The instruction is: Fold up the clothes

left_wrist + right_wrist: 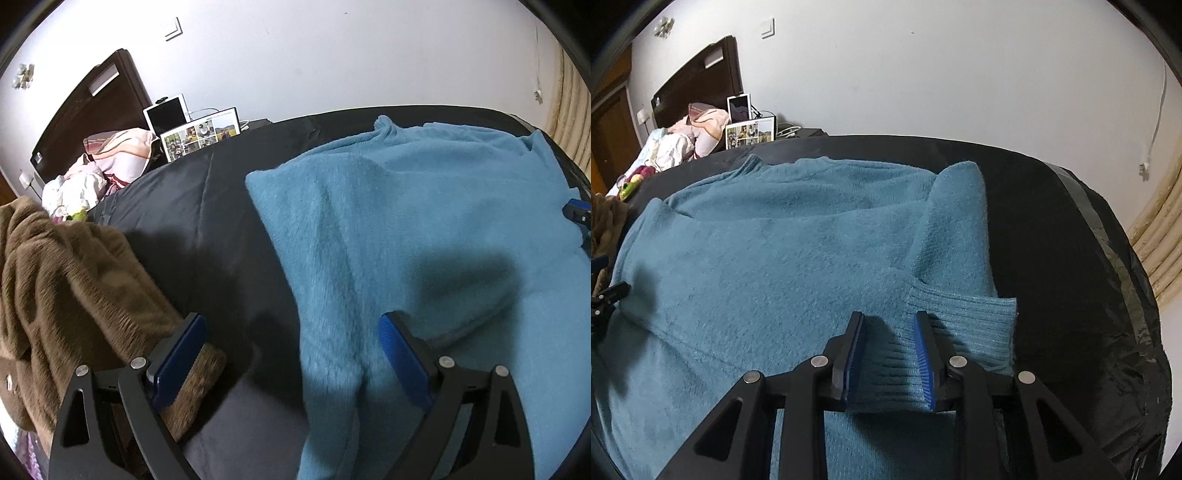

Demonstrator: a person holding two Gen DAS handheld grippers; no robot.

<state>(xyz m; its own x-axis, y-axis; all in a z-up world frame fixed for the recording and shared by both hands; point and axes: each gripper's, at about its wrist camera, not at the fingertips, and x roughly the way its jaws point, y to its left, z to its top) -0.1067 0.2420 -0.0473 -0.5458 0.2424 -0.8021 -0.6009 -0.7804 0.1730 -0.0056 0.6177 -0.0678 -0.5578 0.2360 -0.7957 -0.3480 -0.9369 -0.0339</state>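
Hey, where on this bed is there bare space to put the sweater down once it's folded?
Bare black bedcover lies between the brown garment and the blue sweater, and a strip right of the sweater's ribbed cuff. The pillow pile and photo frame crowd the headboard end.

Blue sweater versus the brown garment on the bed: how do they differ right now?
The blue sweater lies spread fairly flat mid-bed, one sleeve folded across it; the brown garment sits bunched in a heap at the bed's edge. The sweater's ribbed cuff lies between the right gripper jaws; nothing grips the brown one. Both look fuzzy.
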